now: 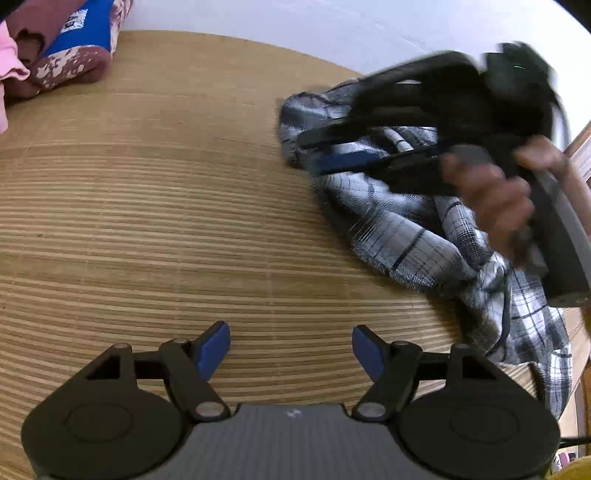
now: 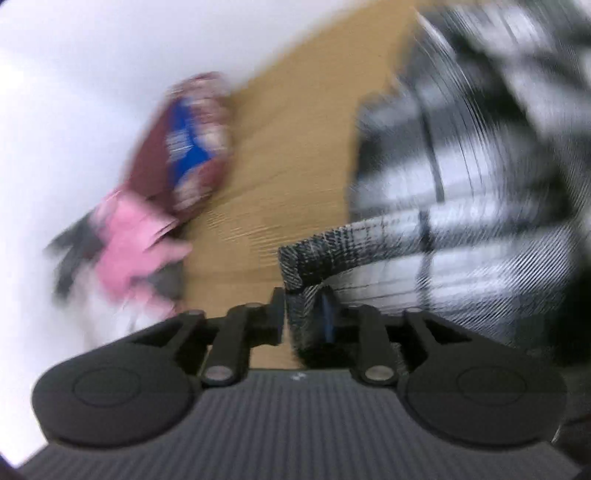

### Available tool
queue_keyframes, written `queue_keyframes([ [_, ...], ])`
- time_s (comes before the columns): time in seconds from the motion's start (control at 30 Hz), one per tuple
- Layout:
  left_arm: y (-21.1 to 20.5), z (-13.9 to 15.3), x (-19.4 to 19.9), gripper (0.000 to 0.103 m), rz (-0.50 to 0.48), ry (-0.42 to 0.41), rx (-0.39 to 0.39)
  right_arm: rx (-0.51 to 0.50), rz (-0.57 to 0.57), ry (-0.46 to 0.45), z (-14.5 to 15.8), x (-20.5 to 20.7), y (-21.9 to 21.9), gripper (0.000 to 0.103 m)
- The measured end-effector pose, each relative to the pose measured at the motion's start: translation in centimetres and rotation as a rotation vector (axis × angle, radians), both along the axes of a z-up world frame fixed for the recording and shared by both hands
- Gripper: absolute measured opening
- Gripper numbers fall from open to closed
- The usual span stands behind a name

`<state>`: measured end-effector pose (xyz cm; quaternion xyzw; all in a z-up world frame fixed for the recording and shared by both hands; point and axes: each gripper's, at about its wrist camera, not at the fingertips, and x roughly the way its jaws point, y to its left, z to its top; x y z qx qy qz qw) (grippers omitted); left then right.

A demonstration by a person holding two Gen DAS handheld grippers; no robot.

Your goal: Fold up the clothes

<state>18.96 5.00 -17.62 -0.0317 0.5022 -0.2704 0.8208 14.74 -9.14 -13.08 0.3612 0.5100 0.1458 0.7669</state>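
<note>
A black, white and blue plaid shirt [image 1: 402, 225] lies crumpled at the right of the wooden table [image 1: 166, 192]. My left gripper [image 1: 290, 347] is open and empty, low over bare wood to the left of the shirt. My right gripper [image 1: 332, 151] shows in the left wrist view, held by a hand over the shirt. In the blurred right wrist view my right gripper [image 2: 304, 314] is shut on a fold of the plaid shirt [image 2: 461, 177], which stretches away to the right.
A pile of folded clothes [image 1: 70, 48] in maroon, blue and pink sits at the table's far left corner, against a white wall [image 1: 332, 26]; it also shows in the right wrist view [image 2: 177, 173]. The table's right edge runs just past the shirt.
</note>
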Motion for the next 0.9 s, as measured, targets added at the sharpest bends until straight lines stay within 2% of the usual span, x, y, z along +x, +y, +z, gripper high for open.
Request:
queue_keyframes([
  [0.03,0.0,0.2,0.2,0.076,-0.006,-0.005,0.004,0.023,-0.024,0.021,-0.1,-0.2,0.8,0.027],
  [0.1,-0.1,0.5,0.5,0.076,-0.019,-0.016,0.014,0.072,-0.024,0.006,1.0,-1.4,2.0,0.027],
  [0.17,-0.1,0.8,0.8,0.076,-0.031,-0.026,0.023,0.037,0.077,-0.095,3.8,-3.3,2.1,0.031],
  [0.2,-0.3,1.2,1.0,0.076,-0.052,-0.041,0.021,-0.014,0.139,-0.168,5.4,-4.6,1.7,0.036],
  [0.27,-1.7,2.4,1.1,0.076,-0.144,-0.1,0.016,-0.225,0.219,-0.342,7.9,-7.8,-0.6,0.055],
  [0.33,-3.7,3.5,0.4,0.076,-0.274,-0.182,0.016,-0.455,0.2,-0.436,9.2,-11.2,-3.4,0.066],
  [0.37,-5.1,3.9,-0.1,0.076,-0.349,-0.223,0.013,-0.558,0.163,-0.443,9.5,-12.7,-5.1,0.073],
  [0.43,-8.2,4.6,-0.9,0.076,-0.503,-0.279,-0.005,-0.652,0.055,-0.376,9.2,-15.3,-8.6,0.073],
  [0.5,-11.7,4.7,-1.9,0.077,-0.641,-0.317,-0.03,-0.627,-0.084,-0.269,8.1,-17.5,-12.2,0.073],
  [0.63,-16.9,3.8,-3.8,0.076,-0.814,-0.379,0.019,-0.433,-0.372,-0.163,5.2,-19.8,-16.9,0.073],
  [0.73,-19.5,2.4,-3.1,0.076,-0.875,-0.333,0.05,-0.335,-0.52,-0.122,2.4,-18.8,-18.7,0.073],
  [0.8,-20.5,1.3,-1.7,0.072,-0.895,-0.25,0.04,-0.294,-0.582,-0.101,1.0,-17.9,-19.9,0.074],
  [0.83,-20.8,0.8,-0.9,0.067,-0.901,-0.188,0.021,-0.28,-0.601,-0.094,0.4,-17.3,-20.3,0.073],
  [0.87,-20.9,0.4,-0.1,0.048,-0.907,-0.118,-0.013,-0.271,-0.612,-0.091,-0.1,-16.8,-20.7,0.073],
  [0.9,-21.0,-0.1,0.8,0.036,-0.913,-0.048,-0.047,-0.265,-0.613,-0.094,-0.3,-16.2,-20.9,0.073],
])
